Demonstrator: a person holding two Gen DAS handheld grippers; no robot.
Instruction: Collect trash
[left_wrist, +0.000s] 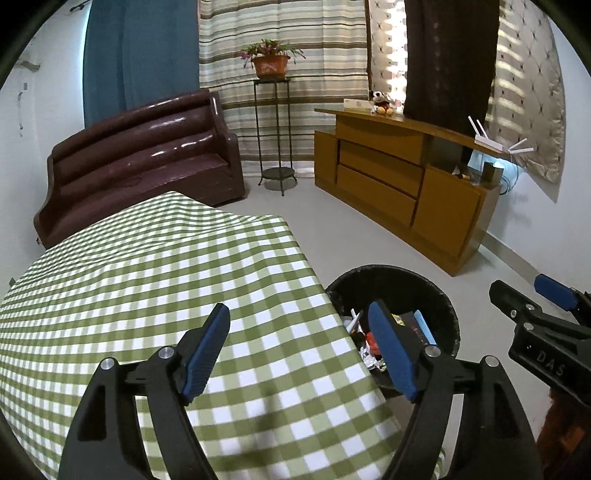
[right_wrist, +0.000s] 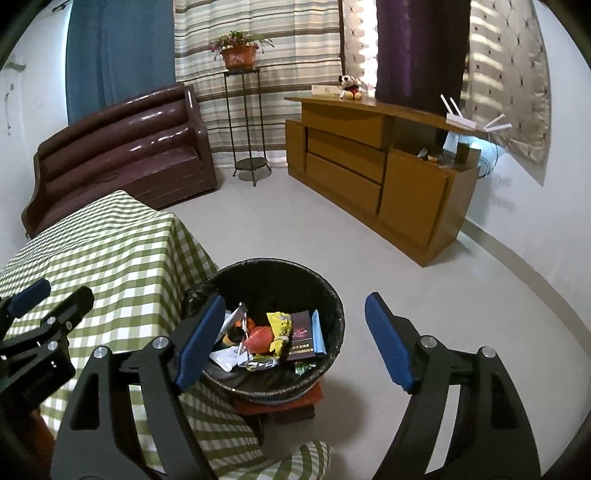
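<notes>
Left gripper (left_wrist: 299, 350) and right gripper (right_wrist: 293, 345) spread, empty — "DAS" lettering, trash-filled bin (right_wrist: 328, 291)

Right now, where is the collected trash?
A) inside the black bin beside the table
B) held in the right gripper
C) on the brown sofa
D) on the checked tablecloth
A: the wrappers and packets lie inside the black bin, and both grippers are open and hold nothing.

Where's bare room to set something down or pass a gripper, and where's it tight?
Free: the checked tablecloth, bare from the sofa end to the left gripper; the floor between bin and cabinet. Crowded: inside the bin, piled with wrappers and a dark box; bin rim against the table edge. Right gripper is open above it.
</notes>
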